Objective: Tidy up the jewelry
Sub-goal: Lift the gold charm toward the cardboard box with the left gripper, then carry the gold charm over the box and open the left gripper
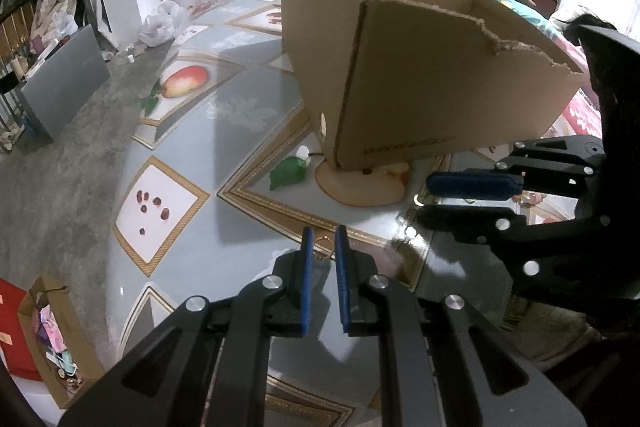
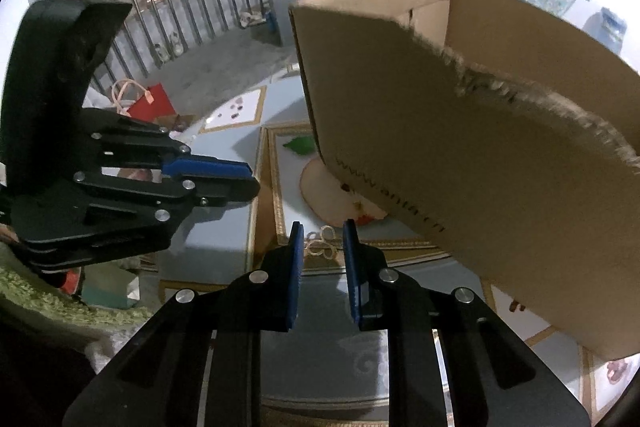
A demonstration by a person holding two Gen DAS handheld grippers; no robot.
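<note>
Both tools parted over gold jewelry beside the cardboard box.

Left tool (image 1: pixel 324 239) is held with jaws apart, nothing gripped; a thin gold ring (image 1: pixel 322 242) is seen between the pads on the glossy fruit-print tabletop (image 1: pixel 256 115). Right tool (image 2: pixel 320 237) is likewise released, with looped gold earrings (image 2: pixel 320 242) lying on the tabletop between its tips, near the cardboard box (image 2: pixel 460 147). Contact with either piece cannot be told.

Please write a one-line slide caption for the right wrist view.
Open right gripper lined up on gold rings on the mat, beside a cardboard box.
</note>
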